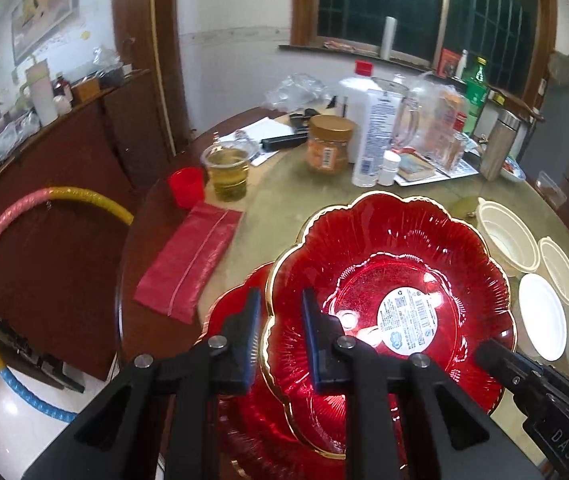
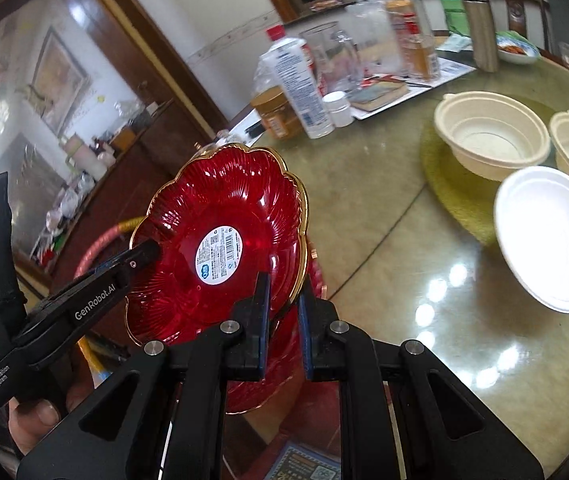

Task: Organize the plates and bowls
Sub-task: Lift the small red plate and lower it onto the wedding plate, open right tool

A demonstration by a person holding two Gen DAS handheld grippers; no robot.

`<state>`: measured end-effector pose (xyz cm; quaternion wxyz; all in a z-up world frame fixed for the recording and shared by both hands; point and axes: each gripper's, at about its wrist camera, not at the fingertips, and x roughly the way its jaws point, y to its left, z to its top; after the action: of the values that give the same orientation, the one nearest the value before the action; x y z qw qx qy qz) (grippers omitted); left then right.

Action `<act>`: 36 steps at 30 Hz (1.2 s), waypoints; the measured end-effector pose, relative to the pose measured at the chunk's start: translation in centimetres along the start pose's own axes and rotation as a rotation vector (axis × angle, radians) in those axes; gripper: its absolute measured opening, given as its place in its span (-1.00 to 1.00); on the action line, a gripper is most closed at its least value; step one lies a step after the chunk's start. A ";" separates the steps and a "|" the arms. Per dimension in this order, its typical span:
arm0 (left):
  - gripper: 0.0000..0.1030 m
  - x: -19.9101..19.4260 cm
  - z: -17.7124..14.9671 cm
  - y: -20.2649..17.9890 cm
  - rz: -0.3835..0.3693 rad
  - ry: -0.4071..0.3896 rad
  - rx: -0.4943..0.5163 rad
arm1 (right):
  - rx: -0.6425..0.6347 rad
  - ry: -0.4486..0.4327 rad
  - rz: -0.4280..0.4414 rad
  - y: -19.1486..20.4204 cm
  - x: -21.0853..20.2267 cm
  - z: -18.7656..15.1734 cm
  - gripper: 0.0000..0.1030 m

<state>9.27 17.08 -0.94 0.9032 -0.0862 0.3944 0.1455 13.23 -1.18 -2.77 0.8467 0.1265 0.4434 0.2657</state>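
The left gripper (image 1: 282, 338) pinches the gold-edged rim of a red scalloped glass plate (image 1: 388, 280) on its left side, one finger under the rim and one inside the dish, and the right gripper (image 2: 282, 316) is clamped on the same plate's opposite edge, so both pairs of tongs hold it clear of the table between them, tilted, with its round white label (image 1: 406, 322) facing up. Directly beneath it lies a second red plate (image 1: 244, 300) of the same kind, near the table's front edge, and the carried plate looks lined up to nest onto it; judging from that, the plate stack is begun but this plate is not yet set down. Just to the right, four disposable bowls sit unstacked on the glass-topped round table (image 2: 384, 208): two white foam bowls (image 2: 550, 236) nearer and two cream bowls (image 2: 492, 138) behind them, so the bowl half of the task appears untouched. To the left lie a red pouch (image 1: 188, 260), a small red cup (image 1: 186, 192) and a plastic cup of yellow liquid (image 1: 228, 174). Farther back stand a gold-lidded jar (image 1: 330, 142), a white bottle (image 1: 372, 128), a clear jug and other clutter.
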 end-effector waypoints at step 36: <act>-0.24 4.2 -3.6 1.2 0.121 0.128 0.089 | -0.123 0.245 -0.122 1.9 6.9 -0.9 -0.66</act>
<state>9.12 18.07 -6.48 0.8686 -0.0312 0.4621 0.1763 15.04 4.27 -7.18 0.8068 0.0139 0.5332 0.2539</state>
